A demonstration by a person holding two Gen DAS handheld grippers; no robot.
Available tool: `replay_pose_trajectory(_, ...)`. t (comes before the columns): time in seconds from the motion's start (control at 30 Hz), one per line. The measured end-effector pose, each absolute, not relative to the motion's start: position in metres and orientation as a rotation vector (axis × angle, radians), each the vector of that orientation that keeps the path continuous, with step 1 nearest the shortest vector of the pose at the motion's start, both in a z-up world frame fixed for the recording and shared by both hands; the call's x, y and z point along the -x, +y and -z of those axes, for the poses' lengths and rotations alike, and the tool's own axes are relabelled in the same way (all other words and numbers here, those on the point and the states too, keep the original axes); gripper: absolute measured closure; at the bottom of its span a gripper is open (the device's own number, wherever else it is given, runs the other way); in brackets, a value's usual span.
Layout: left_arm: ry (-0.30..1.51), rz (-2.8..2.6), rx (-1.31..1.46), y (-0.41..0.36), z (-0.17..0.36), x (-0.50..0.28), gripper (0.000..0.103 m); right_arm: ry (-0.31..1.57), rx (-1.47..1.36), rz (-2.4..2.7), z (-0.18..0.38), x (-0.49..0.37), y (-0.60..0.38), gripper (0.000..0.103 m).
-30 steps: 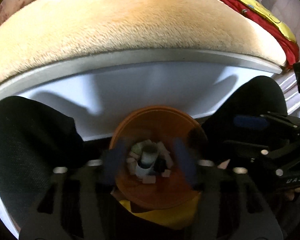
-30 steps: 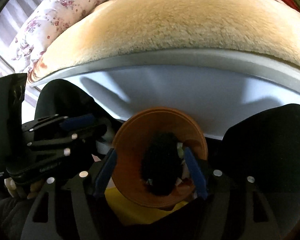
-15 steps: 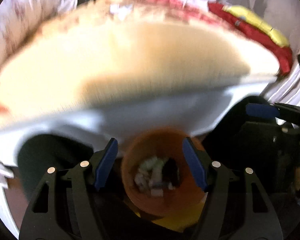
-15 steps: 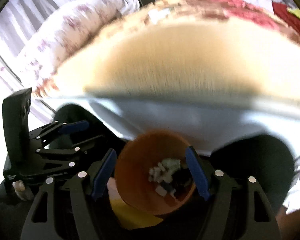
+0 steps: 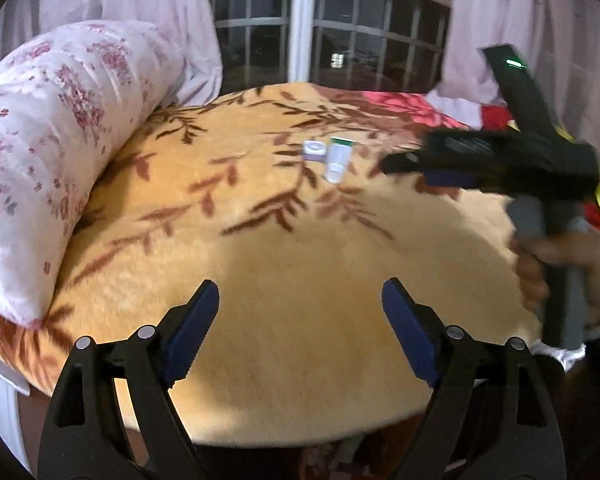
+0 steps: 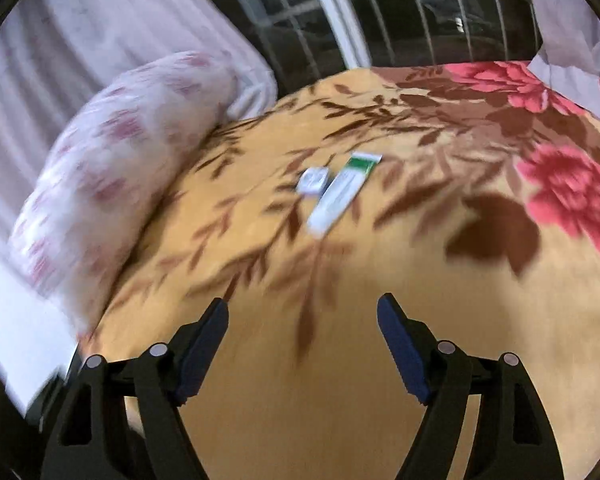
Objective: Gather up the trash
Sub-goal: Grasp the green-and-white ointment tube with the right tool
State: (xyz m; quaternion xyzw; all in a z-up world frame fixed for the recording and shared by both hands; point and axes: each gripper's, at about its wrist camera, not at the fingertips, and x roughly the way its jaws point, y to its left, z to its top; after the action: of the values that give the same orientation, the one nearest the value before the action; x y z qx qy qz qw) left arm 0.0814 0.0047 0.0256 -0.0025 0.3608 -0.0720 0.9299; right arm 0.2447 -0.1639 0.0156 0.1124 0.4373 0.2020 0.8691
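Note:
Two bits of trash lie side by side on the tan floral blanket (image 5: pixel 300 272): a long white carton with a green end (image 5: pixel 338 159) (image 6: pixel 342 192) and a small white-purple packet (image 5: pixel 314 149) (image 6: pixel 313 180). My left gripper (image 5: pixel 300 312) hovers over the blanket's near part, its jaws opening with nothing between them. My right gripper (image 6: pixel 302 334) is also open and empty, well short of the carton. In the left wrist view the right gripper's black body (image 5: pixel 500 164) shows at the right, held by a hand (image 5: pixel 540 264).
A rolled floral quilt (image 5: pixel 52 168) (image 6: pixel 112 168) lies along the blanket's left side. Behind the bed are a barred window (image 5: pixel 324 28) and pale curtains (image 6: pixel 112 28). Red floral fabric (image 6: pixel 568 188) covers the far right.
Both grippers rose from the orange bin beside the bed and now look over the blanket; the bin has left both views. Both pairs of jaws stand wider.

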Motion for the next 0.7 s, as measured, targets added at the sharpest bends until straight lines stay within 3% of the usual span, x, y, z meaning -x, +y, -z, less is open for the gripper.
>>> replay_pose_trajectory(0.27,0.765,0.146,0.037,0.018,-0.015,-0.11,0.021,1.074,-0.239,-0.28,0.024,-0.353,-0.124,0.043)
replay_pose_trajectory(0.37,0.775,0.148,0.048,0.022,-0.01,-0.115,0.021,1.085,-0.162,-0.235,0.03,-0.37,-0.109,0.043)
replay_pose_trajectory(0.4,0.779,0.148,0.053,0.023,-0.009,-0.119,0.021,1.079,-0.135,-0.224,0.031,-0.372,-0.105,0.044)
replay_pose_trajectory(0.5,0.795,0.151,0.064,0.024,-0.008,-0.129,0.021,1.053,-0.039,-0.196,0.03,-0.371,-0.098,0.063)
replay_pose_trajectory(0.57,0.8,0.151,0.061,0.023,-0.009,-0.136,0.021,1.016,0.015,-0.229,0.029,-0.361,-0.101,0.071)
replay_pose_trajectory(0.7,0.8,0.139,0.029,0.016,-0.014,-0.166,0.021,0.957,0.021,-0.268,0.026,-0.329,-0.136,0.072)
